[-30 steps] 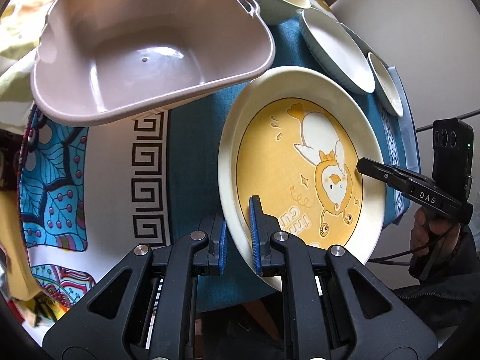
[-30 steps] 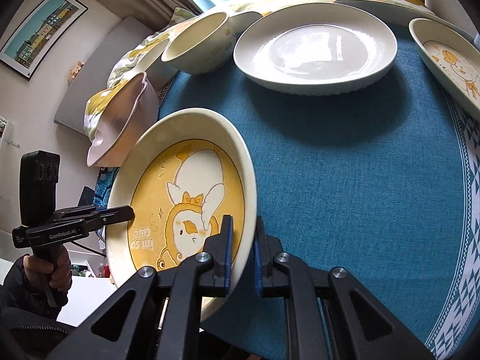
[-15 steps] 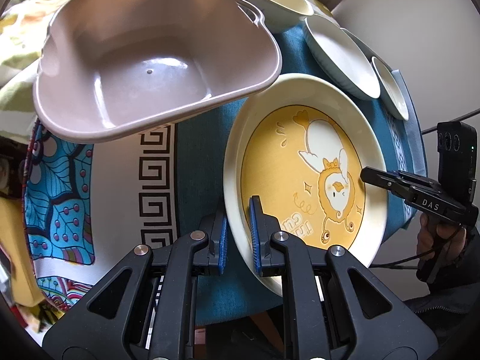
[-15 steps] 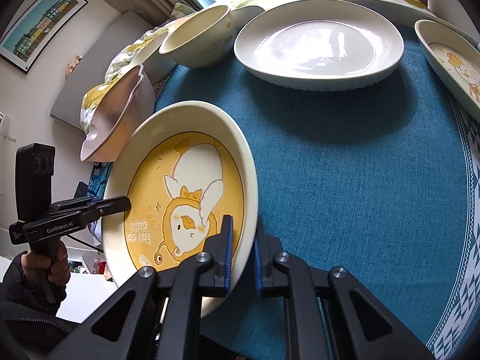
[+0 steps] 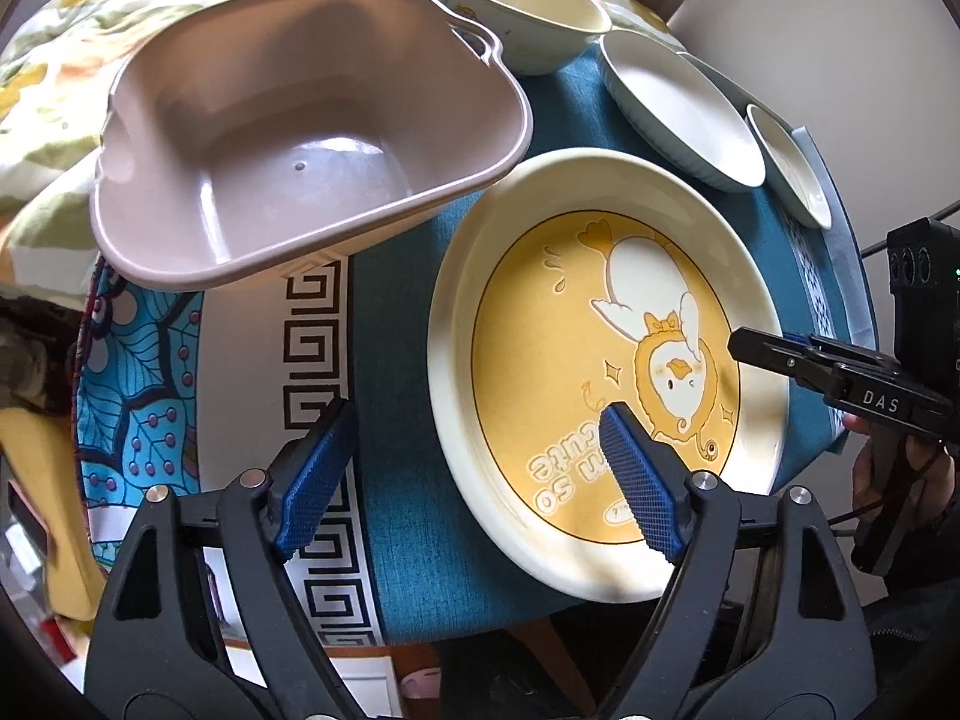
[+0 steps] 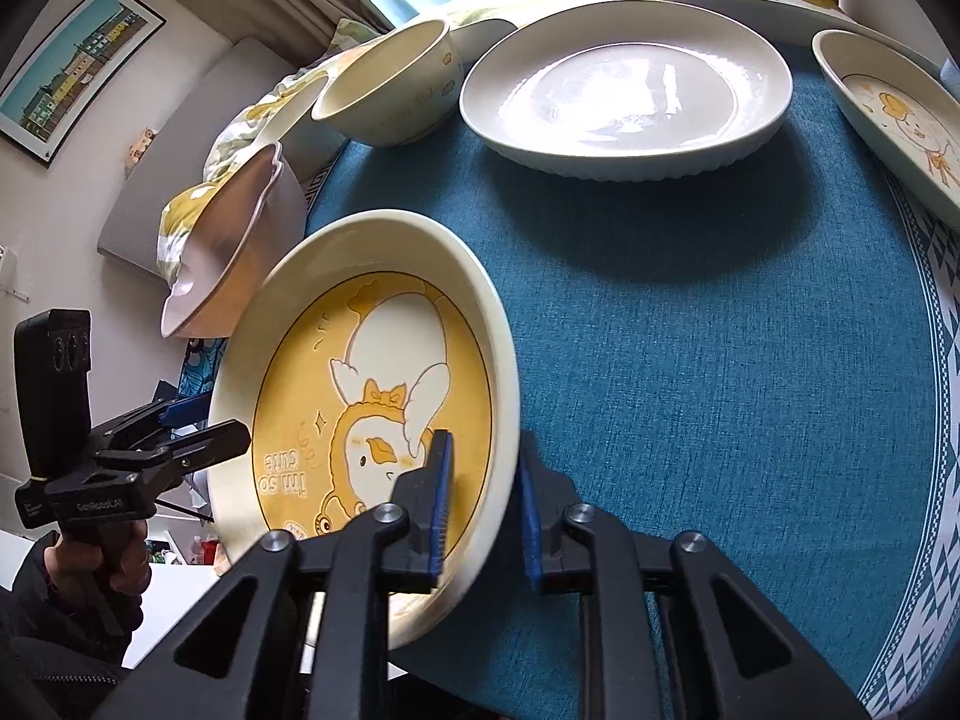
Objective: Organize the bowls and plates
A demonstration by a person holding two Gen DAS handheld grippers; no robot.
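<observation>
Jaws of the left gripper [image 5: 474, 468] are seen opening, wide apart astride the near rim of the yellow duck plate [image 5: 600, 354] at lower right. Those of the right gripper [image 6: 483, 501] are opening too, pads off its rim.

The yellow duck plate [image 6: 360, 396] has the words "I'm so cute" on it, under the duck picture. The right tongs [image 5: 774, 354], seen from the left camera, have white letters "DAS" on the side. The left tongs [image 6: 198, 438], seen from the right camera, have small letters that look like "GenRobot.AI".
</observation>
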